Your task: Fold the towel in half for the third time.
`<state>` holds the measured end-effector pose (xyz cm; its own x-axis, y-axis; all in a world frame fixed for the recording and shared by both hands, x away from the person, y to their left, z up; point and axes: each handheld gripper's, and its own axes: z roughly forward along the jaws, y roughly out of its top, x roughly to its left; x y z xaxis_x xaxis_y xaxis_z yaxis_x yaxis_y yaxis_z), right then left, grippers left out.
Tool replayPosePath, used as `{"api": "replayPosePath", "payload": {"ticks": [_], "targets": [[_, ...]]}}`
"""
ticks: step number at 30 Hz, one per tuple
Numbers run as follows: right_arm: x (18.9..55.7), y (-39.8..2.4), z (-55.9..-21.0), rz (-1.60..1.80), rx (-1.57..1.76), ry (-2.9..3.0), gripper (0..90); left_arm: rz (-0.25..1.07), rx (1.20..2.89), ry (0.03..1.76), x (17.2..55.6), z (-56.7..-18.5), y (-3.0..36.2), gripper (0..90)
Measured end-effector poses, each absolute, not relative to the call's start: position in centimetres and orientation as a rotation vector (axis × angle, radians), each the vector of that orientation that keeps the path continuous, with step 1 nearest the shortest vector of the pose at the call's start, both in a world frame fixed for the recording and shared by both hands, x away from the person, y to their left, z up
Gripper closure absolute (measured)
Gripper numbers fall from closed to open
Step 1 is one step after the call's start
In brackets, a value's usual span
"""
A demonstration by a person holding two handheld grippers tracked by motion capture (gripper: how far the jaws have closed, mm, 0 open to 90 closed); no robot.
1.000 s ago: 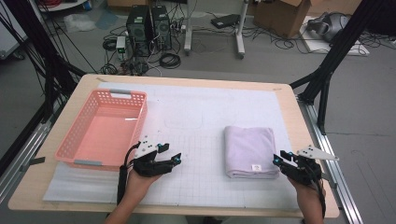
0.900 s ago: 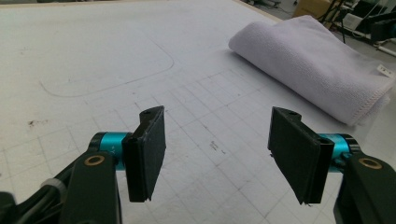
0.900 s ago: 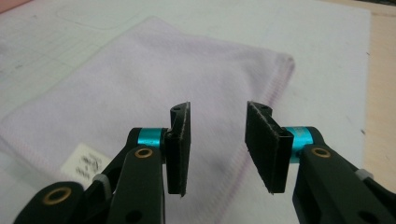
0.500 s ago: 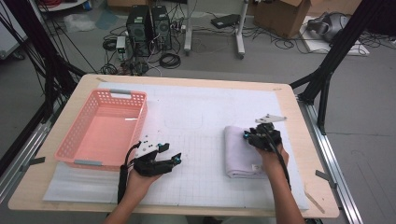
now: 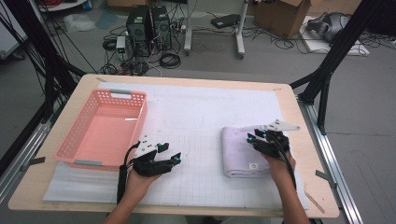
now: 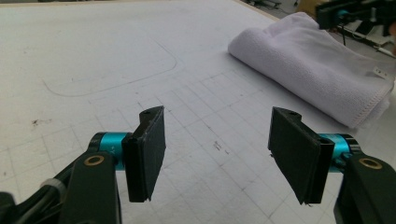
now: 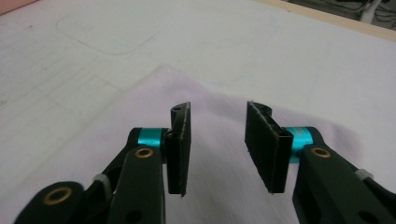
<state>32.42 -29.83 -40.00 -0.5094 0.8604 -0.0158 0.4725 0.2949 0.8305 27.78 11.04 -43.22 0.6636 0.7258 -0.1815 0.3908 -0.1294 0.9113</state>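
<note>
right tool [image 5: 258, 140] moved over towel [image 5: 240, 151]; gridded mat [image 5: 201, 177], probably paper.

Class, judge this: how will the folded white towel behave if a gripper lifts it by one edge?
The towel is soft layered cloth, so it would probably sag and partly unfold. It looks light. Its fuzzy surface likely grips the mat and bunches when pushed.

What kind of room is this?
Probably a lab or workshop: black computer towers sit on the floor among tangled black cables, cardboard boxes stand behind, and black metal camera-rig legs surround the wooden table.
</note>
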Motion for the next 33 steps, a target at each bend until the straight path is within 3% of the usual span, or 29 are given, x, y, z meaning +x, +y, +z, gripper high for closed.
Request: {"api": "replayPosePath", "payload": {"ticks": [4,9,15,21,28,33], "targets": [[29.9,-32.6,-41.4,1.074,1.217,2.142,71.9,0.369,1.745,0.901,27.8,-43.2,11.0,37.0],[28.2,-35.4,-43.8,1.061,1.289,2.157,70.9,0.370,1.737,0.900,27.7,-43.1,11.1,36.6],[26.5,-36.4,-43.1,1.065,1.305,2.111,65.6,0.377,1.734,0.892,27.5,-43.0,11.1,35.2],[24.1,-36.5,-41.5,1.135,1.215,2.036,57.6,0.378,1.738,0.874,27.6,-43.1,10.9,30.2],[21.9,-37.1,-41.1,1.257,1.183,1.977,30.0,0.370,1.703,0.855,27.6,-42.7,11.1,22.4],[21.1,-37.3,-41.2,1.250,1.172,1.961,23.7,0.368,1.697,0.848,27.8,-42.8,11.2,19.3]]}}
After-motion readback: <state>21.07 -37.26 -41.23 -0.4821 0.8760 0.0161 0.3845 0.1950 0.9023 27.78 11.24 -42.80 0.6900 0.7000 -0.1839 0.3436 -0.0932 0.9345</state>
